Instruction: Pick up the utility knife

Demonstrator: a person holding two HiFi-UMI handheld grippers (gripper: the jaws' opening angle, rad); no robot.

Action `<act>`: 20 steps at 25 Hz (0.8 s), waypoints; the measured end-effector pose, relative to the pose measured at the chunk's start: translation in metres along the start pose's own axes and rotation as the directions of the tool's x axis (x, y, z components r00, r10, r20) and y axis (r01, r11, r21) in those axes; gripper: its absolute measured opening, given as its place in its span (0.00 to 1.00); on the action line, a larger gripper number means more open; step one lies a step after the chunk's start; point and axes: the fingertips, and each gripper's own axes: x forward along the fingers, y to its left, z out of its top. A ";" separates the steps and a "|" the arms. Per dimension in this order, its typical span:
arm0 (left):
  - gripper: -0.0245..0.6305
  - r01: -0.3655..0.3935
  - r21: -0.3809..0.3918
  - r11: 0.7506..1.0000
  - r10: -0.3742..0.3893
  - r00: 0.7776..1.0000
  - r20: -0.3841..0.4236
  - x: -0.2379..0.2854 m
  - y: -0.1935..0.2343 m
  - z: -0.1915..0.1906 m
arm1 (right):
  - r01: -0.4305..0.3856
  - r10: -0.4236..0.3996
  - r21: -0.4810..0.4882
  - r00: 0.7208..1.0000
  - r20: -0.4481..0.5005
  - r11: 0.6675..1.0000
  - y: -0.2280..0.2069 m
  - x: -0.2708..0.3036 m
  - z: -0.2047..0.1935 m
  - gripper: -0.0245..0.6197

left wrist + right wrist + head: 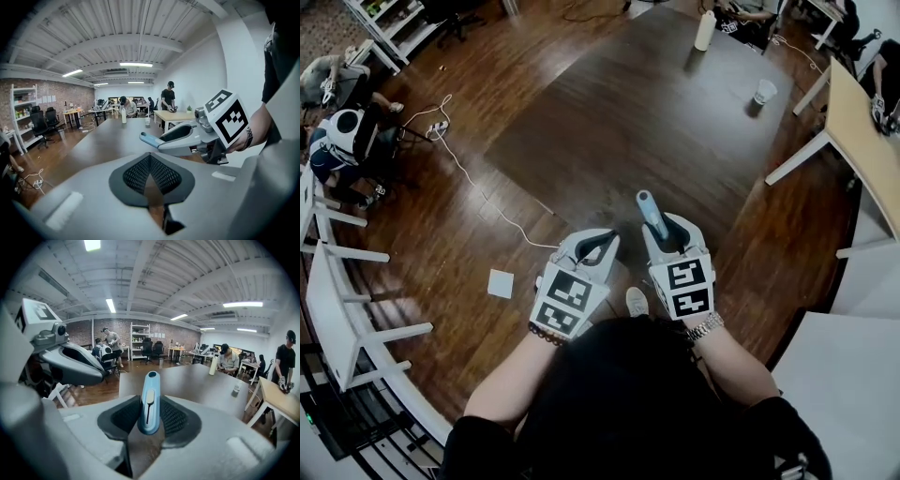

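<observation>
A blue utility knife [651, 212] with a pale slider sticks out from between the jaws of my right gripper [662, 231], which is shut on its handle. The right gripper view has the knife [149, 401] standing upright between the black mesh pads [174, 417], its tip pointing away over the dark table. My left gripper [602, 247] hangs beside it on the left, shut and empty, its mesh pads [136, 174] meeting at the tip. Both grippers are lifted off the table, close to the person's chest. In the left gripper view the knife [150, 139] pokes out of the right gripper [180, 136].
A large dark table [656, 122] lies ahead, with a white bottle [705, 30] and a paper cup [765, 91] at its far end. There is a light wooden table [862, 141] at the right, white racks [337, 281] at the left, and a white square [501, 283] on the floor.
</observation>
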 end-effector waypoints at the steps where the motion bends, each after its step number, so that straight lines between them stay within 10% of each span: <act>1: 0.06 -0.008 0.003 1.000 0.008 1.000 0.011 -0.005 0.003 0.003 | -0.001 0.001 -0.008 1.000 0.011 1.000 0.003 -0.002 0.007 0.23; 20: 0.06 -0.089 0.024 0.996 0.087 0.992 0.093 -0.049 0.022 0.024 | -0.010 0.018 -0.064 0.992 0.124 0.998 0.030 -0.024 0.064 0.23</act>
